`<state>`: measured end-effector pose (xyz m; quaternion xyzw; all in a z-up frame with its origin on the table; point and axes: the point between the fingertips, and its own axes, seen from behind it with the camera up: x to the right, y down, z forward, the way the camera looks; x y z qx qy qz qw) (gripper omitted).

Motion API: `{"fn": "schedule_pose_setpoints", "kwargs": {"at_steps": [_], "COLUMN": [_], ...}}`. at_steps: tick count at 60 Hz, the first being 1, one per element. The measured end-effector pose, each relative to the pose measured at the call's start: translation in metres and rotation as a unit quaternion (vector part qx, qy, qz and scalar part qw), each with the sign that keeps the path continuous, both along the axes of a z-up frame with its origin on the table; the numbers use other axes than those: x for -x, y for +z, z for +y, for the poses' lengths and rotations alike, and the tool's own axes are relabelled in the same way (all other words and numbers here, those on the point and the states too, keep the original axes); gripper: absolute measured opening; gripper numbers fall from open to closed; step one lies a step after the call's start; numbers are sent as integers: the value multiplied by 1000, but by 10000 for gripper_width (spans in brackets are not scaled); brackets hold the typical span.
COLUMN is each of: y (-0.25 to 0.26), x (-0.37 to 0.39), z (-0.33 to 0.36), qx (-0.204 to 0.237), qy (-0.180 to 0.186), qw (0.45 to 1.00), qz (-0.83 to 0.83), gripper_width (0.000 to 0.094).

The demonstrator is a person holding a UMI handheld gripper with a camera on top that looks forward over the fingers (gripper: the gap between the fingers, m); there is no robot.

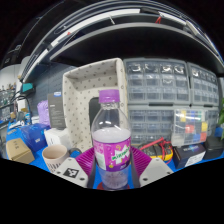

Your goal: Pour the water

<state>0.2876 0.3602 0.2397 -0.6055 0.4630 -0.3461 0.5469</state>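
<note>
One water bottle (111, 140), clear with a purple cap and magenta label, is held upright between the two fingers, gripper (112, 172) closed onto its lower body from both sides. A paper cup (55, 157) is seen at 9 o'clock from the bottle, on the blue table (38, 160). A dotted storage box (92, 95) is placed behind at 11 o'clock. Grey drawer cabinets (170, 95) are stacked at 2 o'clock.

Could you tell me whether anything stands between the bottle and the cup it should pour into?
Nothing visible does. The bottle stands between the fingers of the hand-held gripper, and the cup sits just beside it on the blue table with open space between them.
</note>
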Motion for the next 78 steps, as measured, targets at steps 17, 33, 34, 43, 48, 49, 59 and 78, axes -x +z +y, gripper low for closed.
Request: {"fn": "schedule_pose_setpoints", "kwargs": {"at_steps": [17, 33, 34, 43, 48, 49, 59, 78], "y": [11, -9, -10, -10, -5, -4, 12, 18], "x": [51, 154, 159, 193, 206, 208, 223, 238], "z": [-23, -70, -73, -102, -119, -125, -157, -181], "qx": [1, 8, 9, 17, 12, 12, 23, 21], "qy": [-34, -89, -93, -119, -132, -135, -161, -175], "qw": [999, 995, 994, 991, 990, 989, 986, 983], "qz": [12, 50, 52, 56, 56, 57, 45, 46], "gripper_width": [859, 862, 861, 858, 859, 862, 858, 858]}}
